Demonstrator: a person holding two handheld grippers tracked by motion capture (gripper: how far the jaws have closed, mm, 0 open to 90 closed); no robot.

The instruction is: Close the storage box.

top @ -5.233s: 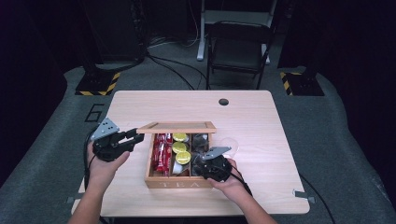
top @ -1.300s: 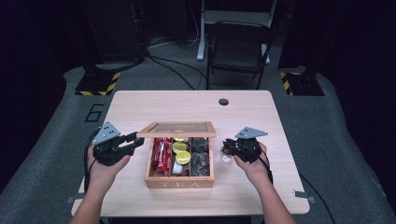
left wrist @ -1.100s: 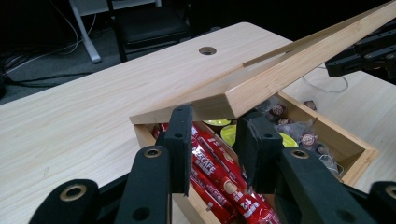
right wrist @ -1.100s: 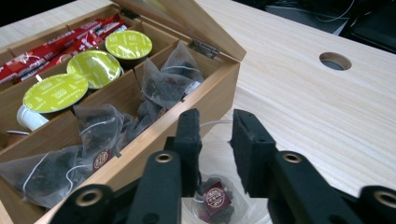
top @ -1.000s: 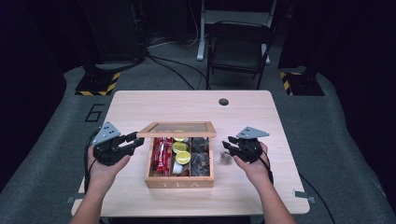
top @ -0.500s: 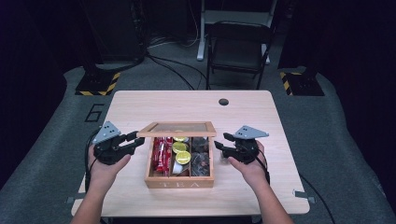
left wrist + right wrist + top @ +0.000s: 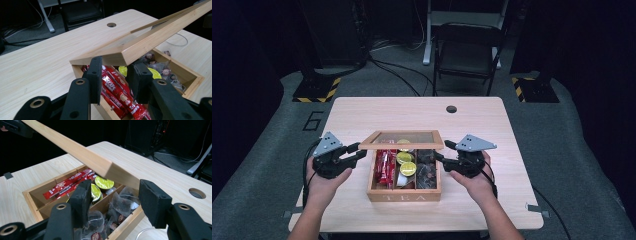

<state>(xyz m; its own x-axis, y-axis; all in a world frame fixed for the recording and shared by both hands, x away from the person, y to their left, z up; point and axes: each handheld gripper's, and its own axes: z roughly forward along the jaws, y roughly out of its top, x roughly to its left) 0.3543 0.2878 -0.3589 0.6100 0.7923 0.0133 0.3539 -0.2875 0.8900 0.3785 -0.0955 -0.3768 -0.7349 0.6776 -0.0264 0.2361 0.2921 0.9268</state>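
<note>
A wooden tea box [image 7: 404, 195] sits mid-table with its glass-paned lid [image 7: 402, 140] raised partway. Inside lie red sachets [image 7: 384, 165], yellow-topped pods [image 7: 406, 162] and dark tea bags [image 7: 427, 170]. My left gripper [image 7: 357, 156] is at the lid's left front corner; in the left gripper view its jaws [image 7: 115, 75] stand apart just under the lid [image 7: 150, 40], which seems to rest on the tips. My right gripper [image 7: 443, 152] is open at the lid's right front corner. In the right gripper view its wide jaws [image 7: 113, 195] sit below the lid [image 7: 75, 150], over the tea bags [image 7: 120, 205].
A clear glass rim [image 7: 150, 232] stands on the table just right of the box. A round cable hole [image 7: 451, 109] lies at the table's back. A dark chair [image 7: 467, 50] stands beyond the far edge. Bare wood [image 7: 362, 115] flanks the box.
My right gripper has moved left from the table beside the box up to the lid's right corner. The left gripper and the lid have stayed put.
</note>
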